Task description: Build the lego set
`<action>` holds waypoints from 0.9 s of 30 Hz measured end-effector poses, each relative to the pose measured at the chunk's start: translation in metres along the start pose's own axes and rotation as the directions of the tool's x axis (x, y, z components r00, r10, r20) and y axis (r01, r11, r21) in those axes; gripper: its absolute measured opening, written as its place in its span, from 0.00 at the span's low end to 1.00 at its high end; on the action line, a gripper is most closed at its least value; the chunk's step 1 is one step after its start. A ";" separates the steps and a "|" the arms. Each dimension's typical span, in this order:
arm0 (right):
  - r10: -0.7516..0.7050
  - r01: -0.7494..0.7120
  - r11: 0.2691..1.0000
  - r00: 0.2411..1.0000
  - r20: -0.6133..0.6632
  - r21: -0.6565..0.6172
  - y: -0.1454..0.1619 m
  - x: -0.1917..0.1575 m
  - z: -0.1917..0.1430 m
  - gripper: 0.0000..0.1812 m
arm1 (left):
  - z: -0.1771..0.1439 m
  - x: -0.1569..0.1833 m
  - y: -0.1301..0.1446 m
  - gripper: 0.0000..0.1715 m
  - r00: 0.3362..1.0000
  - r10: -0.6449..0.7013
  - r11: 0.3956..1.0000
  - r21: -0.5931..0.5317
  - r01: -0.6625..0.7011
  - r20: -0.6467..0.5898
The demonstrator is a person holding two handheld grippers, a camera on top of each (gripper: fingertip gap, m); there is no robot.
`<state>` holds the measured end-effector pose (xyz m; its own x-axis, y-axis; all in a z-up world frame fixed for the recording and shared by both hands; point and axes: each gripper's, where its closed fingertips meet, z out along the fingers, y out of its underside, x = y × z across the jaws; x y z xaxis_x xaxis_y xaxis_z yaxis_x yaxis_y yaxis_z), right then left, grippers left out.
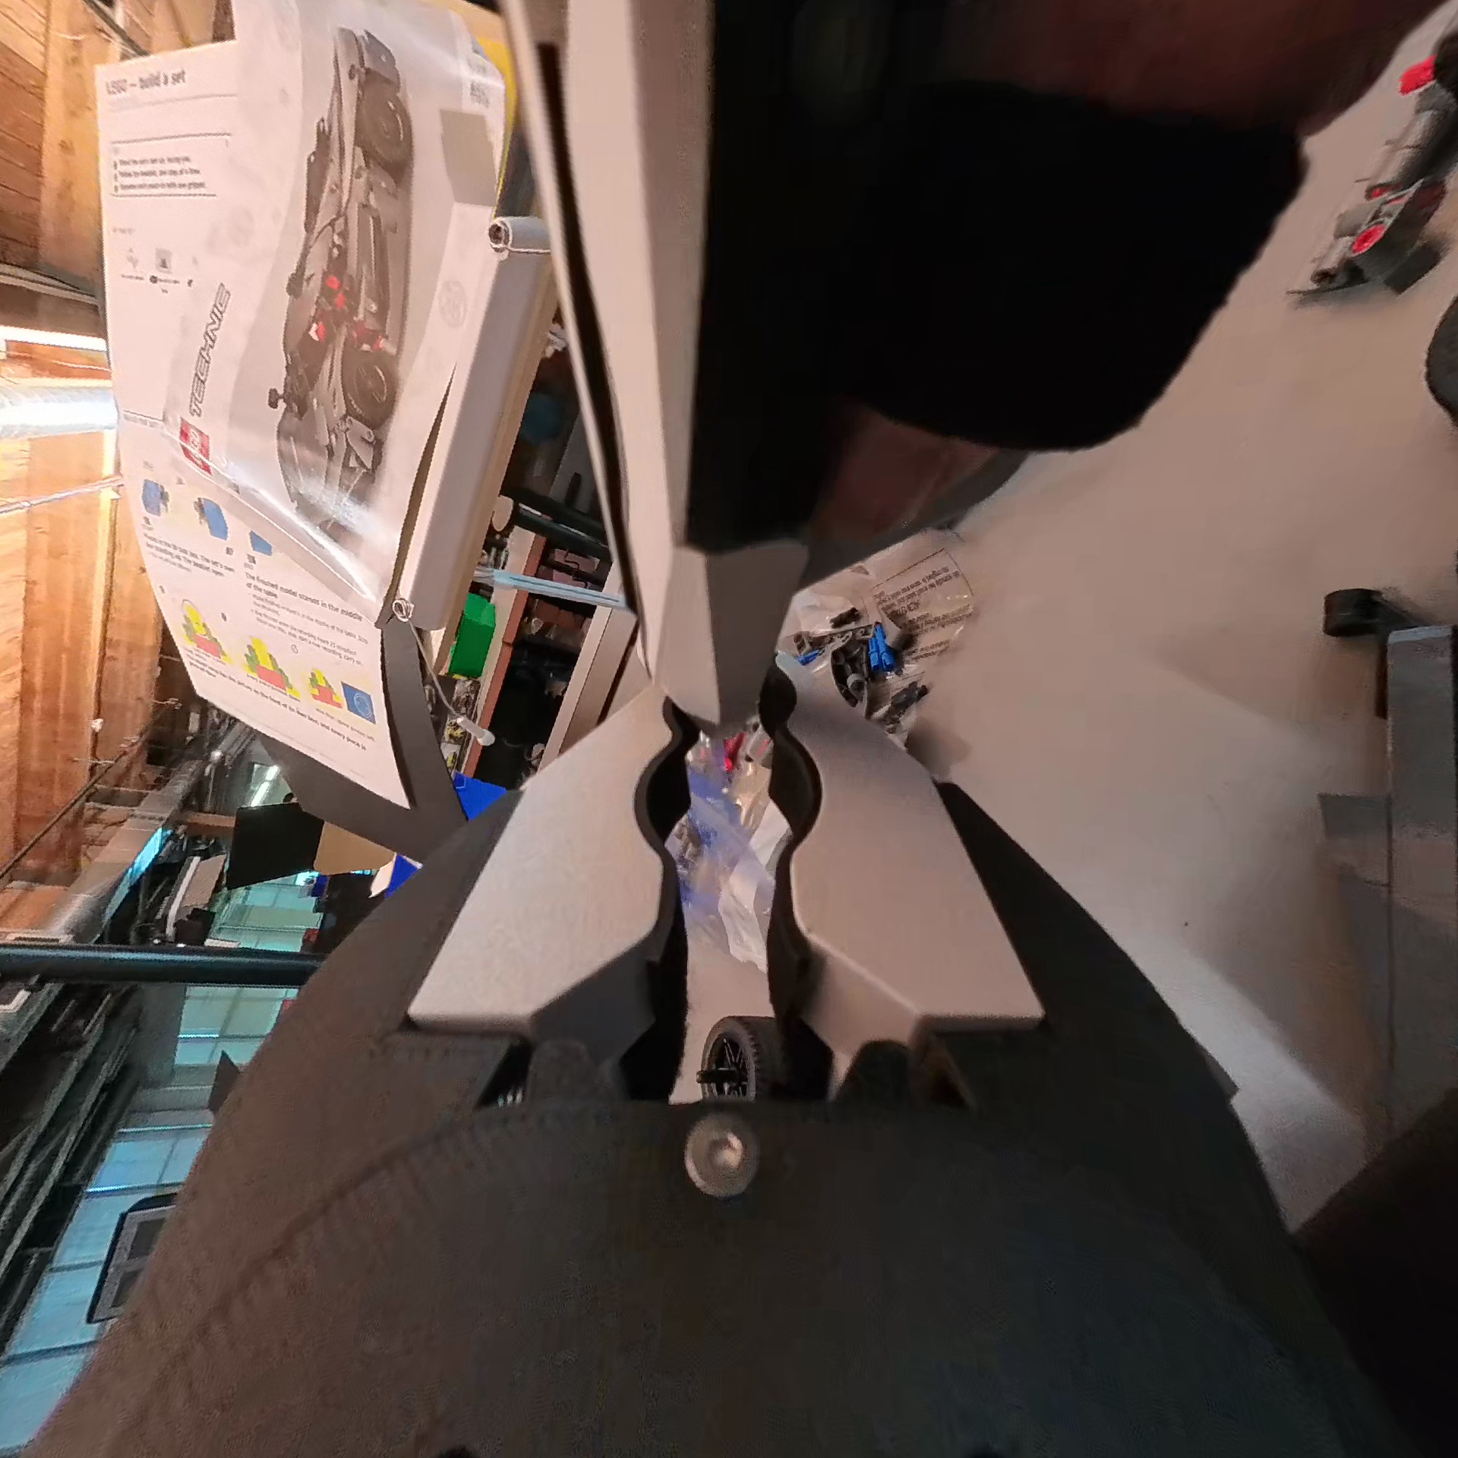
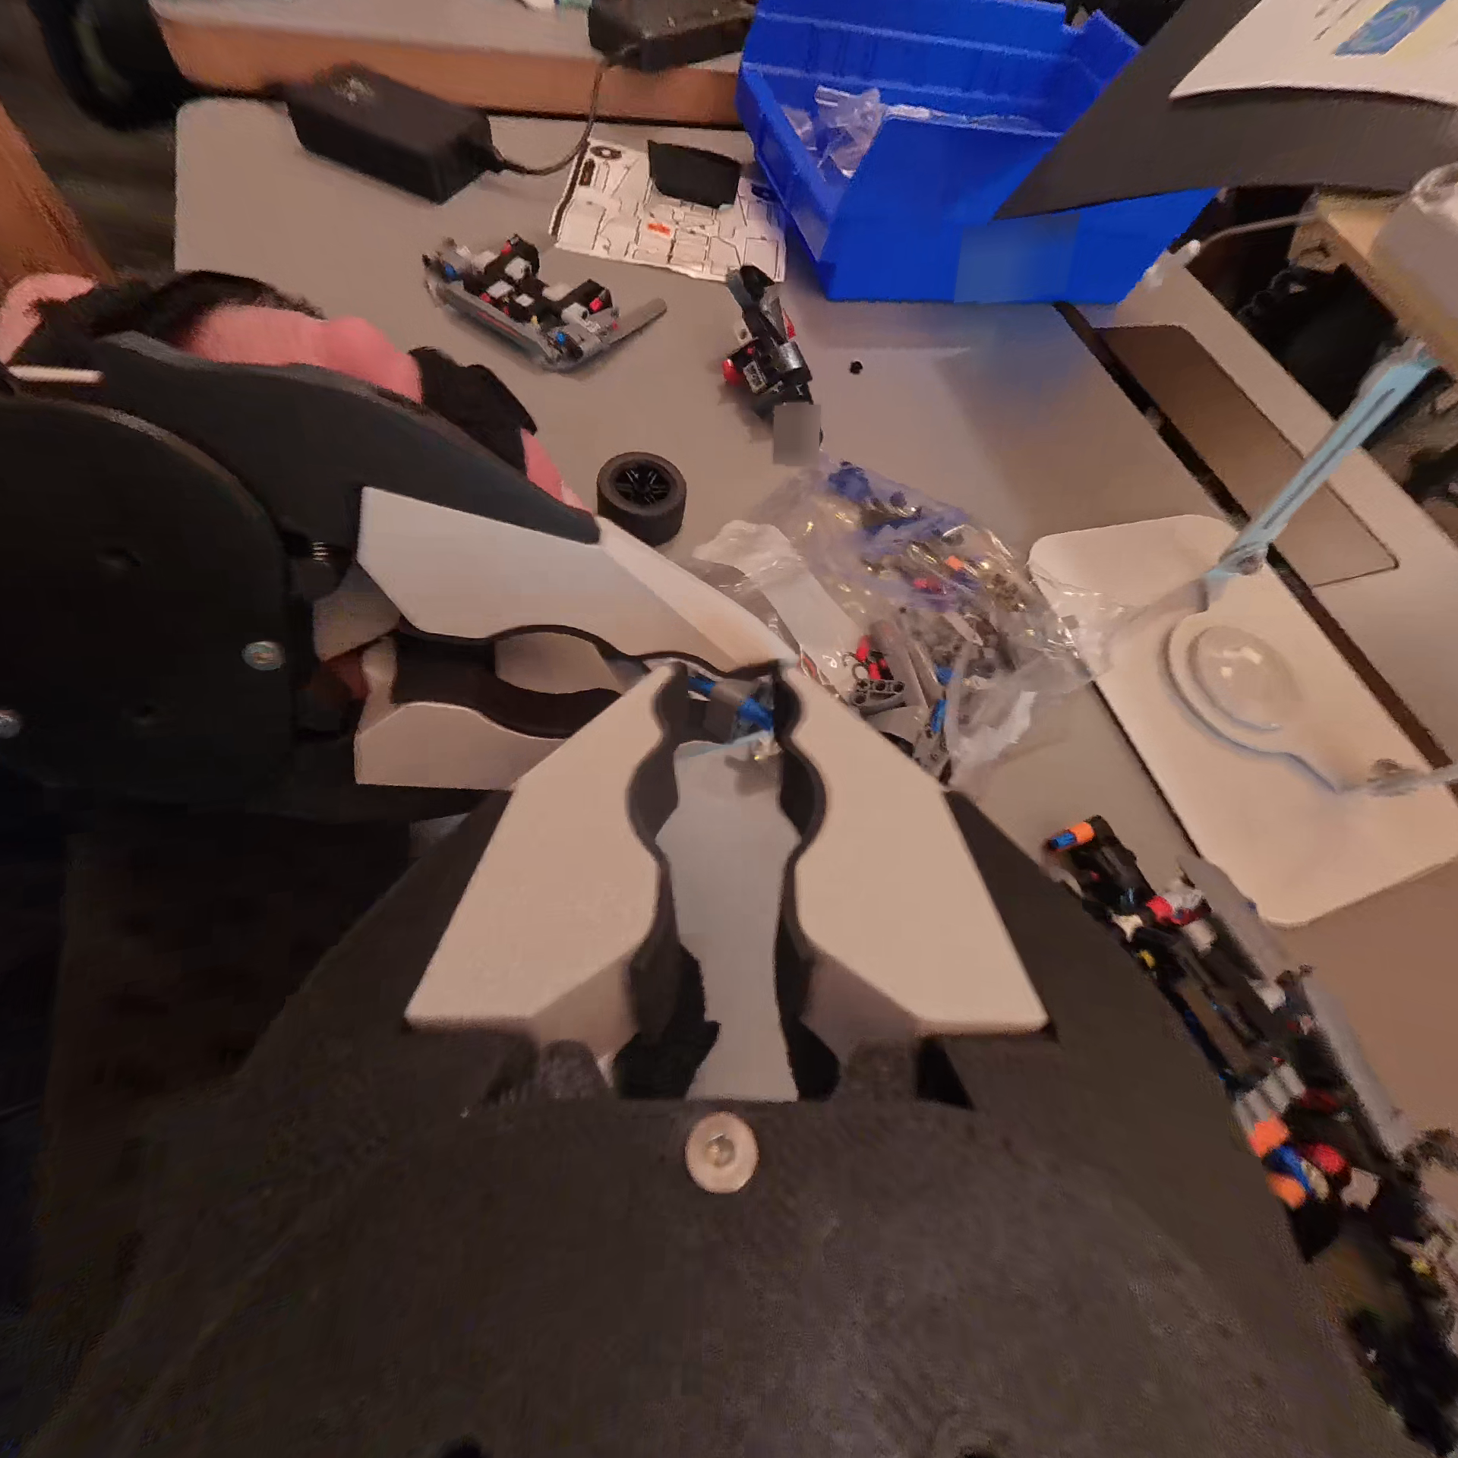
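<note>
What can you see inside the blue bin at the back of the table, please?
The blue bin holds crumpled clear plastic bags. Its walls and a dark board hide whatever lies deeper.

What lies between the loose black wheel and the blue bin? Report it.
In the right wrist view, a small black-and-red Lego subassembly sits between wheel and bin.

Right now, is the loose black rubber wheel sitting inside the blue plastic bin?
No, the black rubber wheel rests on the grey table, apart from the blue plastic bin.
</note>
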<state>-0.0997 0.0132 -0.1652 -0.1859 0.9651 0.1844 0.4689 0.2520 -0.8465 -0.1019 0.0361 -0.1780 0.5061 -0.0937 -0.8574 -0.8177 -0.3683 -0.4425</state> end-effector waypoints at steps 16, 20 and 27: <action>-0.059 0.053 0.996 0.994 -0.091 -0.072 0.013 0.012 -0.002 0.00 | 0.002 0.002 0.005 0.05 1.000 0.007 0.999 -0.047 -0.007 0.002; 0.024 -0.024 0.998 1.000 -0.008 0.053 0.001 0.013 -0.011 0.00 | 0.002 -0.002 0.003 0.05 0.998 -0.053 0.999 -0.013 0.053 -0.015; 0.256 -0.279 0.953 0.949 0.185 0.114 0.005 0.018 -0.017 0.17 | -0.004 -0.008 -0.006 0.05 0.998 -0.069 0.996 0.058 0.069 0.004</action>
<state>-0.0861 0.0333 -0.1576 -0.2160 0.9672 -0.1341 0.4002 -0.0376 -0.9156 -0.1001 0.0356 -0.1678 0.5603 -0.0642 -0.8258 -0.7954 -0.3199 -0.5148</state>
